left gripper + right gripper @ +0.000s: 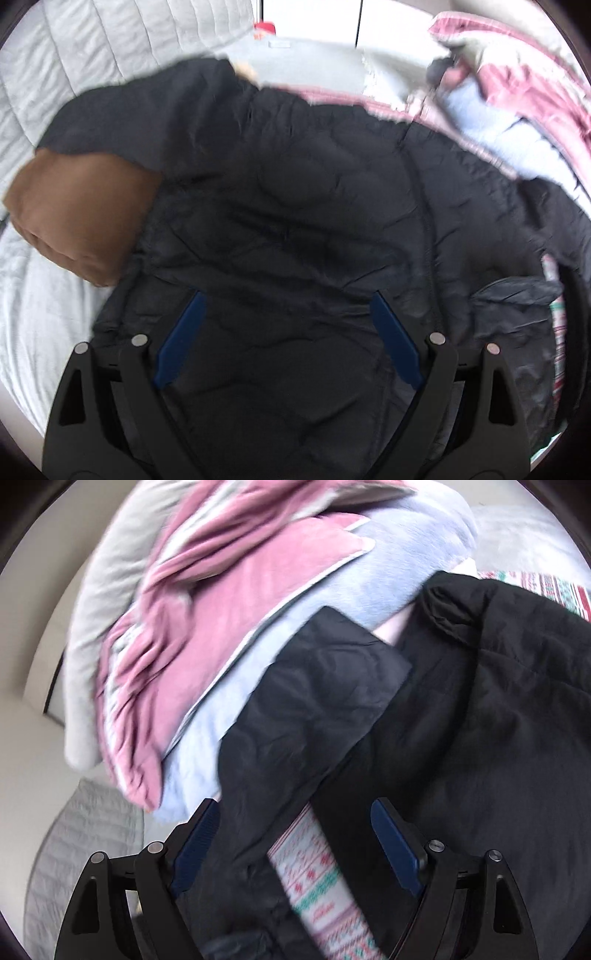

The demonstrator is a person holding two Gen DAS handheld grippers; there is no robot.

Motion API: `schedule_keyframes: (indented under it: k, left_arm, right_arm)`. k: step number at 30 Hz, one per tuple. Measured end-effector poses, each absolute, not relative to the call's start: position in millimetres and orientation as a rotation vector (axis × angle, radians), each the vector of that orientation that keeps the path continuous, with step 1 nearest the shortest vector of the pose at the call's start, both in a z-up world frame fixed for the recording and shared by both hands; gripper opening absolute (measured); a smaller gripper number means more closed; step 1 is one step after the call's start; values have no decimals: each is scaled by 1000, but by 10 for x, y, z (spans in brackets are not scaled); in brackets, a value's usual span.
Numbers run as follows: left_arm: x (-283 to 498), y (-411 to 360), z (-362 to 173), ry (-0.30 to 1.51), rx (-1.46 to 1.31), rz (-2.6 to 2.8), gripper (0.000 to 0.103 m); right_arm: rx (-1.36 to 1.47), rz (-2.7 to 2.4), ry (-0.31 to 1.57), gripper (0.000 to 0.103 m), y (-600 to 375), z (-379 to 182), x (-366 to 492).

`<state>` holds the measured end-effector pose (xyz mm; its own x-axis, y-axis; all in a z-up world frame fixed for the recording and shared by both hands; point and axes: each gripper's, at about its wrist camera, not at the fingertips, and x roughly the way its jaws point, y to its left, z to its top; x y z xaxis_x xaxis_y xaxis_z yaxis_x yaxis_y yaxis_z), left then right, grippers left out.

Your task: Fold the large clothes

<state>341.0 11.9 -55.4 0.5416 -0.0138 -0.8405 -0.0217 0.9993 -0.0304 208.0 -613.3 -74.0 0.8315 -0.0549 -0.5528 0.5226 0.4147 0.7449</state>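
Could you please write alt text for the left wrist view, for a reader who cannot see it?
A black quilted jacket lies spread across a pale grey quilted bedspread, with the open left hand-held gripper above it. A brown garment lies at its left, pink and blue fabrics at upper right.

The black jacket (pixel 295 206) hides most of the patterned cloth (pixel 317 878); the pink garment (pixel 221 627) is motion-blurred.

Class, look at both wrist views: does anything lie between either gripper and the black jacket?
Nothing visible does. The left gripper hangs open directly over the black jacket. The right gripper is open with a jacket flap already between its fingers.
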Motion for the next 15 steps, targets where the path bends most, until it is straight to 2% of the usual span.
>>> schedule_keyframes:
  k: [6, 15]
  left_arm:
    - [3607, 95, -723, 1025, -38, 9, 90]
    - [3634, 22, -796, 1004, 27, -3, 91]
  right_arm:
    - [1087, -493, 537, 85, -6499, -1070, 2444]
    - [1214, -514, 510, 84, -6744, -1560, 2981]
